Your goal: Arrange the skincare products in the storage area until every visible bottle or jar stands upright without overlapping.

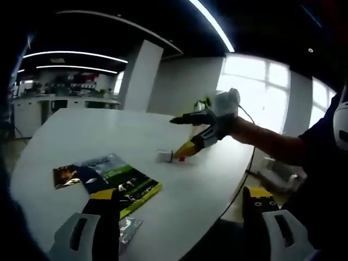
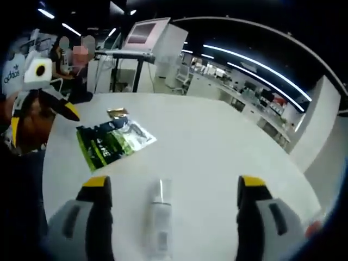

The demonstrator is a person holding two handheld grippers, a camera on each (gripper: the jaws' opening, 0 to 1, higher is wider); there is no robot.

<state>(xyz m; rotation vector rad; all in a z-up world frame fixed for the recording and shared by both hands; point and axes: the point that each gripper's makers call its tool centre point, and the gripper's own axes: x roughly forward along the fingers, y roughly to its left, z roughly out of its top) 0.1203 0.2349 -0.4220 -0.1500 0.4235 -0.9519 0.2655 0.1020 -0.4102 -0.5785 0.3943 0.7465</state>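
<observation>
Right gripper view showed a small white bottle lying flat on the white worktop, between the wide-apart fingers of the right gripper. The left gripper was wide too and held nothing. A green packet lay far off. Best to squeeze the bottle gently, then tip it up.

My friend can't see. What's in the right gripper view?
A white bottle lies on its side on a white table, between the open jaws of the right gripper. Farther off lies a green packet, with the left gripper beside it.
</observation>
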